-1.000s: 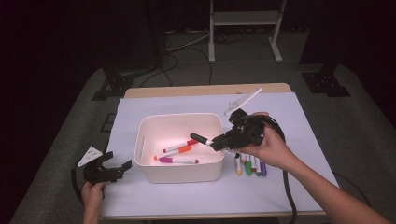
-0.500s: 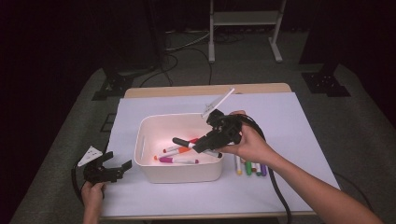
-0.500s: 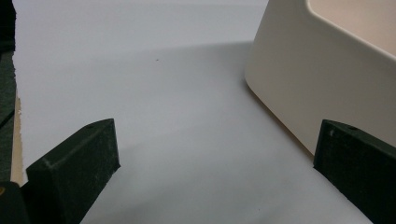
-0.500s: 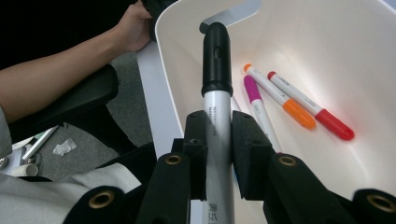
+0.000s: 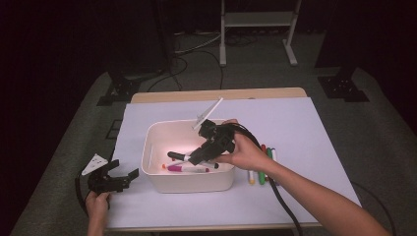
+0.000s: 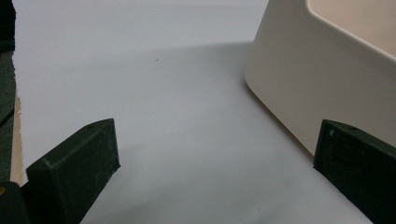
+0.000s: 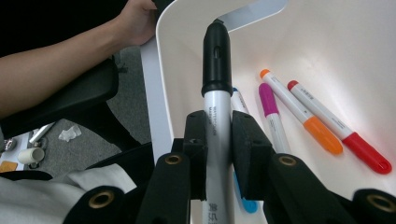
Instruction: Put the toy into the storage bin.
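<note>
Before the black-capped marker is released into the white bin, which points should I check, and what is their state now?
1. Right gripper shut on the black-capped white marker: ok.
2. Marker over the white plastic bin, inside its rim: ok.
3. Landing spot clear: not ok; orange-capped marker, red-capped marker and magenta-capped marker lie on the bin floor below.
4. Left gripper open, beside the bin, out of the way: ok.
5. Markers on the paper right of the bin, clear of the right hand: cannot tell.
</note>
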Tool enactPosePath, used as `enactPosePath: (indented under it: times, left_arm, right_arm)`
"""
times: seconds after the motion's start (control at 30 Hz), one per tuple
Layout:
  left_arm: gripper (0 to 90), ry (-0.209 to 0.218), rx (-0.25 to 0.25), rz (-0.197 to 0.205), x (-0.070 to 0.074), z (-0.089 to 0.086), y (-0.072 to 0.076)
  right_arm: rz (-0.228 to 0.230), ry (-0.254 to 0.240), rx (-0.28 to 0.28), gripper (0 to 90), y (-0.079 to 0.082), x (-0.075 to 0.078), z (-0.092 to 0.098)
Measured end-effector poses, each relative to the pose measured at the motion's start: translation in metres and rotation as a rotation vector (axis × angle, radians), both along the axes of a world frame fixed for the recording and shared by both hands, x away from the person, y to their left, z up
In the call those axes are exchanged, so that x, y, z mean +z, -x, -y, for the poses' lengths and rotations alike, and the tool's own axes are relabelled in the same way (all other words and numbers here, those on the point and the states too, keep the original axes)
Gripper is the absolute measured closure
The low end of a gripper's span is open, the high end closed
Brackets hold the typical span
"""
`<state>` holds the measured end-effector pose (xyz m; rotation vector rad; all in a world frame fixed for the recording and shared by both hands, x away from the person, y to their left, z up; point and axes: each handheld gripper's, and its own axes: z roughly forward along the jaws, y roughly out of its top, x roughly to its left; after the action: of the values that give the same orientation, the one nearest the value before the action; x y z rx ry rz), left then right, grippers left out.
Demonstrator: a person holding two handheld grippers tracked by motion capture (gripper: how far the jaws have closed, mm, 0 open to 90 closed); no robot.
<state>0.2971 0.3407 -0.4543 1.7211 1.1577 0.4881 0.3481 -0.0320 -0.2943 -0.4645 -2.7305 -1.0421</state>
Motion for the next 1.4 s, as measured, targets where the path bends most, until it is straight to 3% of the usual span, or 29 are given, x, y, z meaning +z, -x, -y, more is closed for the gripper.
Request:
enactPosePath:
  times: [0.67,1.4]
  left_arm:
    - [0.0,0.006,0.001,0.001,0.0,0.0,0.0]
    - [0.0,0.011,-0.001,0.004,0.0,-0.001,0.0]
  right_arm:
    - [0.0,0.083,0.059,76.1,-0.014,-0.031,-0.04]
    - [-0.004,0.177,0.101,76.0,-0.014,-0.052,-0.064]
